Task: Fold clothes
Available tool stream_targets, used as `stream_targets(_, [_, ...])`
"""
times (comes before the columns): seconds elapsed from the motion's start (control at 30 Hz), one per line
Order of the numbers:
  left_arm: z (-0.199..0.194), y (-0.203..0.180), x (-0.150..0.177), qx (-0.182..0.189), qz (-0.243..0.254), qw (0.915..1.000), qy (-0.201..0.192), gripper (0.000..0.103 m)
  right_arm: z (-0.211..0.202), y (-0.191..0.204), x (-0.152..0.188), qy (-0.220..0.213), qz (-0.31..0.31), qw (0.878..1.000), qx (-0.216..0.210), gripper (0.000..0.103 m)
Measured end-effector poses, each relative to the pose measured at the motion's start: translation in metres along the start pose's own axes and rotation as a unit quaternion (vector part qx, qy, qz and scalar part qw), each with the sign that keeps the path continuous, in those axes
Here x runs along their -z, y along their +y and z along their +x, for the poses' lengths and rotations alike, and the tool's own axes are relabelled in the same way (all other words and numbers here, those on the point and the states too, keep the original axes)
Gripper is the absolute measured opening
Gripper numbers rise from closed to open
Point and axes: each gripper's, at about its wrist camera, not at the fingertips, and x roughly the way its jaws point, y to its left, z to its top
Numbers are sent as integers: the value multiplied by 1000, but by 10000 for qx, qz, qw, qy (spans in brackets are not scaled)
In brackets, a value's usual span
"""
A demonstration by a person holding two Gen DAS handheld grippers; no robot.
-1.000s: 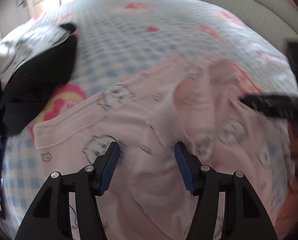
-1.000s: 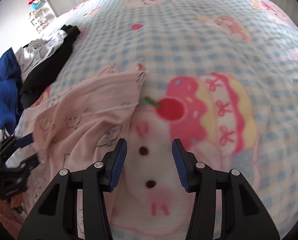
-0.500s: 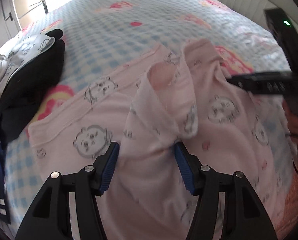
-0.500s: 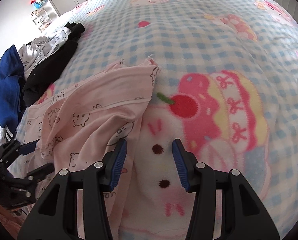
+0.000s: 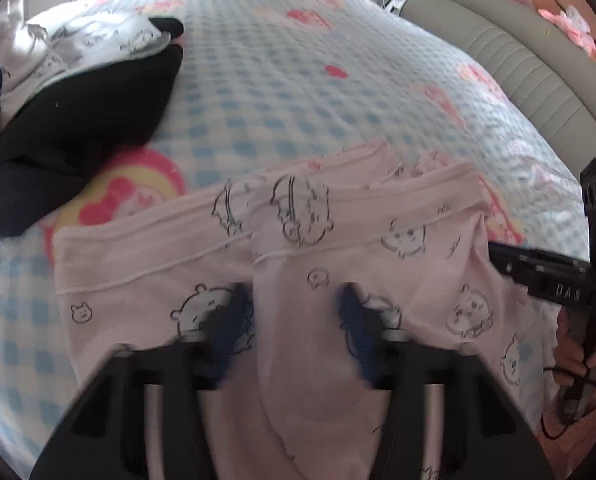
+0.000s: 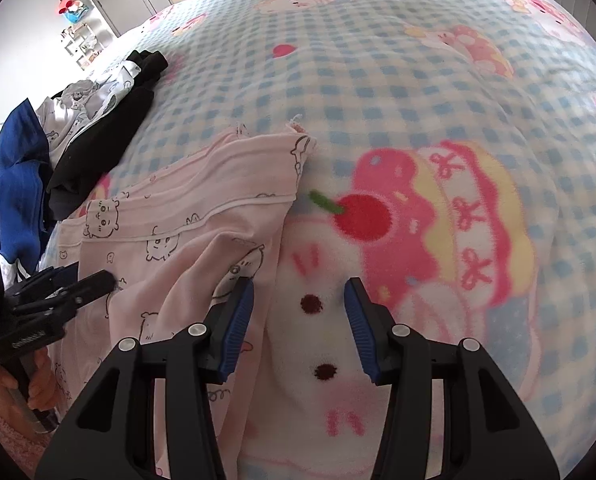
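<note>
On the near part of the bed (image 6: 417,100), the pink garment (image 5: 337,248) is lying with one half doubled over the other. I am holding my left hand-held gripper (image 5: 294,320) gaping over its middle fold, gripping nothing; my right hand-held gripper (image 6: 299,320) is hovering, jaws apart, at its right edge. I judge the loose top layer could be slipping askew if a finger is dragging it.

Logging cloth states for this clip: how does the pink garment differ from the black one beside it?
The pink garment is pale, printed with little bear outlines; the black garment is plain and dark. The pink one lies spread on the blanket with one layer folded over, under the left gripper; the black one sits bunched in a pile at the side, away from both grippers. Both rest on the same checked blanket.
</note>
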Motion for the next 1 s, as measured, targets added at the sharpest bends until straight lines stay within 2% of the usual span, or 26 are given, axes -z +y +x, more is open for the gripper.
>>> stream_targets(0.03, [-6, 0, -1, -26, -55, 9999, -99, 6, 0, 0, 1, 4, -4, 10000, -6, 48])
stream_targets(0.13, [-43, 7, -2, -84, -223, 9978, -617, 2, -4, 1, 3, 0, -43, 10000, -21, 48])
stream_targets(0.27, [-84, 40, 5, -199, -668, 9937, -883, 2, -12, 2, -2, -97, -86, 9999, -48, 48])
stream_targets(0.37, [-81, 72, 13, -488, -864, 9933, -597, 2, -14, 7, -15, -185, -138, 9996, -146, 48])
stream_targets(0.4, [-73, 82, 15, -509, -910, 9939, -373, 2, -12, 9, -23, -204, -174, 9995, -162, 48])
stream_targets(0.5, [-54, 93, 19, -538, -928, 9942, -22, 2, -1, 15, -50, -161, -304, 9993, -154, 48])
stream_targets(0.63, [-55, 89, 21, -716, -765, 9944, -141, 2, 24, 24, -78, -13, -595, 9979, -252, 48])
stream_targets(0.7, [-64, 93, 17, -695, -838, 9937, -270, 2, 35, 27, -84, 125, -640, 9975, -260, 48])
stream_targets(0.8, [-74, 99, 9, -753, -905, 9922, -401, 2, 41, 36, -83, 145, -823, 9950, -555, 48])
stream_targets(0.87, [-75, 102, 4, -747, -868, 9927, -370, 2, 44, 44, -79, 153, -982, 9930, -634, 49])
stream_targets(0.93, [-67, 105, 1, -491, -839, 9952, -142, 2, 48, 52, -76, 162, -1140, 9908, -714, 48])
stream_targets(0.97, [-62, 105, 0, -442, -817, 9957, -31, 2, 49, 56, -74, 166, -1219, 9895, -754, 40])
stream_targets(1.0, [-56, 103, 0, -512, -767, 9957, 48, 2, 51, 60, -73, 170, -1297, 9882, -793, 25])
